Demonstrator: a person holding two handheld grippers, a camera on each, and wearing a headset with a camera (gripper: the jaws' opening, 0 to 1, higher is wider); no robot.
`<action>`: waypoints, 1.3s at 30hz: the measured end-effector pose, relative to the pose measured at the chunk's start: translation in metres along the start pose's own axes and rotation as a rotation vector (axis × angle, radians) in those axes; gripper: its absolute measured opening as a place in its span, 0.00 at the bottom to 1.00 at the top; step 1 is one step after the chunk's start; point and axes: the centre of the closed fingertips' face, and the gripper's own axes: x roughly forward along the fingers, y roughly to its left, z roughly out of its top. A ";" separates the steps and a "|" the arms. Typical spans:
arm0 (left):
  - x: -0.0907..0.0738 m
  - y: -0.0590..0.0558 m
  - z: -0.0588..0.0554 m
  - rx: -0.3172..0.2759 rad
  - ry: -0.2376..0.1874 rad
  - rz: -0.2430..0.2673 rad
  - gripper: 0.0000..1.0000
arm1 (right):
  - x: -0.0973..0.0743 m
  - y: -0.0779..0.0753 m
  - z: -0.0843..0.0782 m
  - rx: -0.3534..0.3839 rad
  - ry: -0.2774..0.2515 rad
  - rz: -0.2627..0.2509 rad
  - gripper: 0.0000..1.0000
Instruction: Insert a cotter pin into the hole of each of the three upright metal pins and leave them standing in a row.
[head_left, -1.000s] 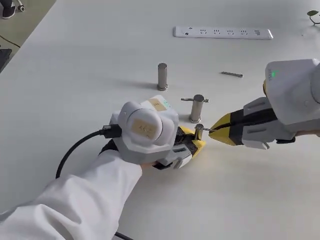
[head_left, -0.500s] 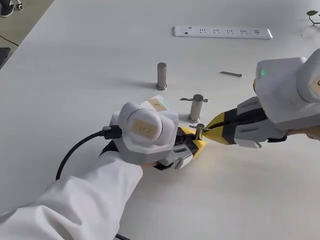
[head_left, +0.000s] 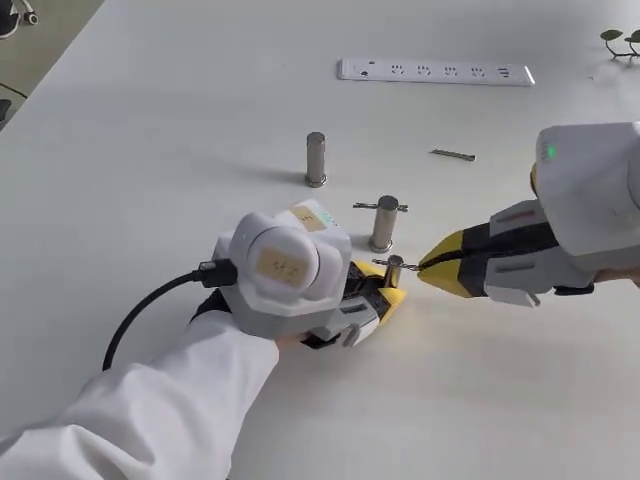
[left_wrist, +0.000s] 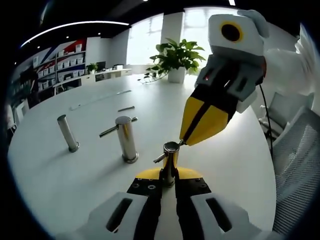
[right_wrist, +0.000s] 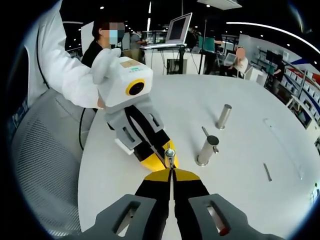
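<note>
Three upright metal pins stand on the white table. My left gripper (head_left: 392, 288) (left_wrist: 169, 176) is shut on the shaft of the near pin (head_left: 394, 270) (left_wrist: 170, 159) (right_wrist: 170, 156). A cotter pin (head_left: 384, 264) (left_wrist: 160, 158) passes through its head. My right gripper (head_left: 422, 266) (right_wrist: 171, 171) comes from the right, its yellow jaws closed on that cotter pin's right end. The middle pin (head_left: 383, 228) (left_wrist: 126, 142) (right_wrist: 206, 150) carries its own cotter pin (head_left: 379, 206) (left_wrist: 111, 130). The far pin (head_left: 316, 160) (left_wrist: 66, 132) (right_wrist: 224, 116) has a bare head.
A loose cotter pin (head_left: 453, 155) (left_wrist: 126, 108) (right_wrist: 267, 172) lies at the back right. A white power strip (head_left: 435, 72) lies along the far side. A black cable (head_left: 140, 312) trails left from the left gripper. In the right gripper view, people sit at desks beyond the table.
The right gripper pushed left towards the near pin's head half a second ago, then drew back slightly right. The cotter pin now sticks out on both sides of that head. The left gripper held still.
</note>
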 end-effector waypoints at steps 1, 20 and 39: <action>0.000 0.000 0.000 -0.002 0.000 0.000 0.07 | 0.000 0.000 0.002 0.008 -0.009 -0.003 0.00; -0.001 0.000 -0.002 -0.017 -0.009 0.023 0.09 | 0.005 0.004 0.006 0.026 -0.032 -0.006 0.05; -0.050 -0.027 0.005 -0.068 -0.056 -0.125 0.90 | 0.017 0.008 0.008 0.057 -0.054 -0.002 0.11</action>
